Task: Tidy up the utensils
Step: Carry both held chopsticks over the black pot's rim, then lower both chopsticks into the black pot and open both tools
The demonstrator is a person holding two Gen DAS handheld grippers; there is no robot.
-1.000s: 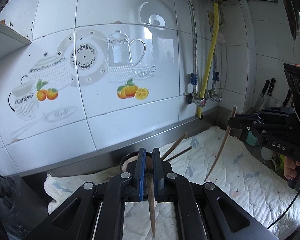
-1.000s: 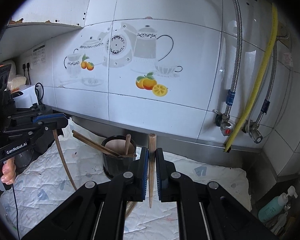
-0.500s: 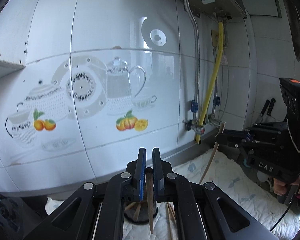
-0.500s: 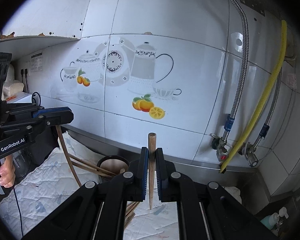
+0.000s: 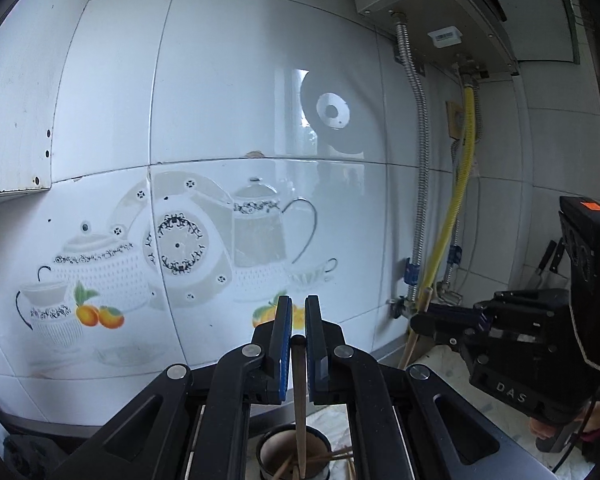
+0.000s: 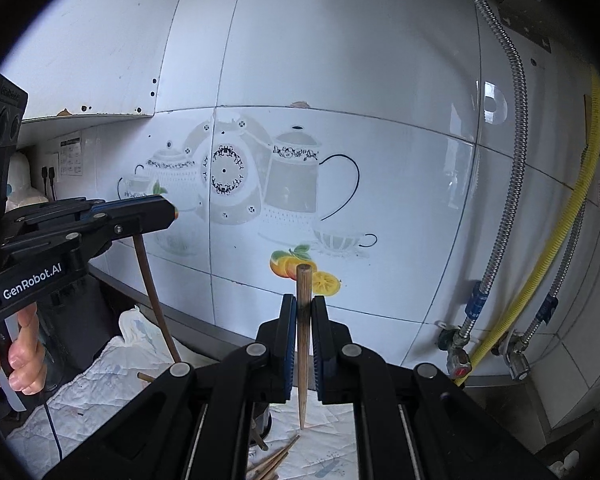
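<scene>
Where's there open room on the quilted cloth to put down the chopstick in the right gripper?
Bare white quilted cloth shows left of the dark round holder, under the left gripper. It is crowded by the loose wooden chopsticks below the right gripper and its brown chopstick.

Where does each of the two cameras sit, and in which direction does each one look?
Left wrist: on the left gripper, facing the tiled wall; its chopstick points down into the dark cup; the right gripper shows at right.
Right wrist: on the right gripper, facing the same wall; the left gripper and a hand show at left.
Shared: the teapot tiles and the yellow hose.
</scene>
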